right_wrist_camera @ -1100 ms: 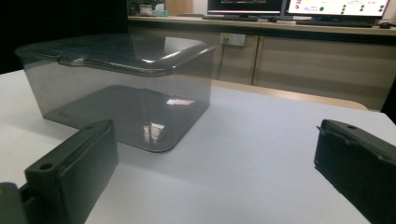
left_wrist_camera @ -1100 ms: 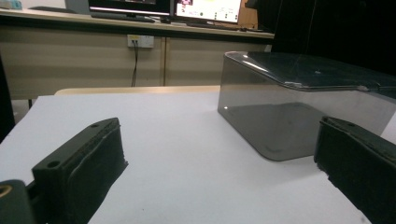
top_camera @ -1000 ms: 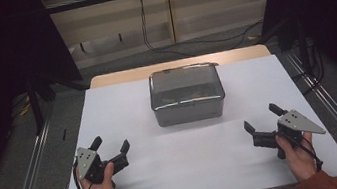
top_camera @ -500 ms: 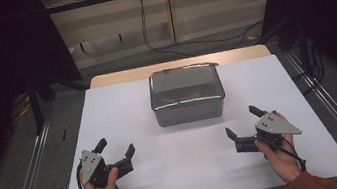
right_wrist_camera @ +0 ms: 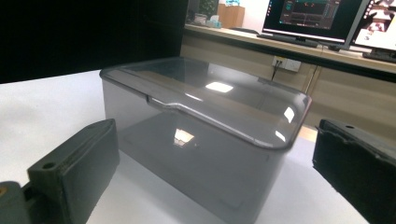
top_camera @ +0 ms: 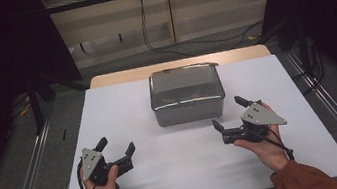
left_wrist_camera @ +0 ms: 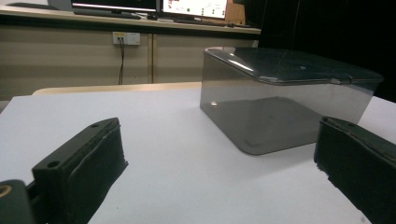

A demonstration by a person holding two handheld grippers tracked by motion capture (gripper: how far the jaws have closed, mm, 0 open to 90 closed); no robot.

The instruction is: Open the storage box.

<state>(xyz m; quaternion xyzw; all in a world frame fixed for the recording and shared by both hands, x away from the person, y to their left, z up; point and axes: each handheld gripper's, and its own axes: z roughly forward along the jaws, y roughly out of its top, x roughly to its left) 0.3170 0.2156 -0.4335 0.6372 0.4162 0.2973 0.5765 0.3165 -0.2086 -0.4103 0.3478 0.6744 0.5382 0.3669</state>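
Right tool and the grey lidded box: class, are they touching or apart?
Apart. The high view shows white table between the right tool and the box; both jaws stand open, short of its front wall.

Black two-jaw left gripper [top_camera: 117, 151] & right gripper [top_camera: 233, 118] — grey triangular plates, black cables, apparently rust-orange sleeves [top_camera: 302, 178].

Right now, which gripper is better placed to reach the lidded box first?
Right. The right gripper is open, close to the grey box, jaws angled toward its front corner; the left gripper sits farther back.
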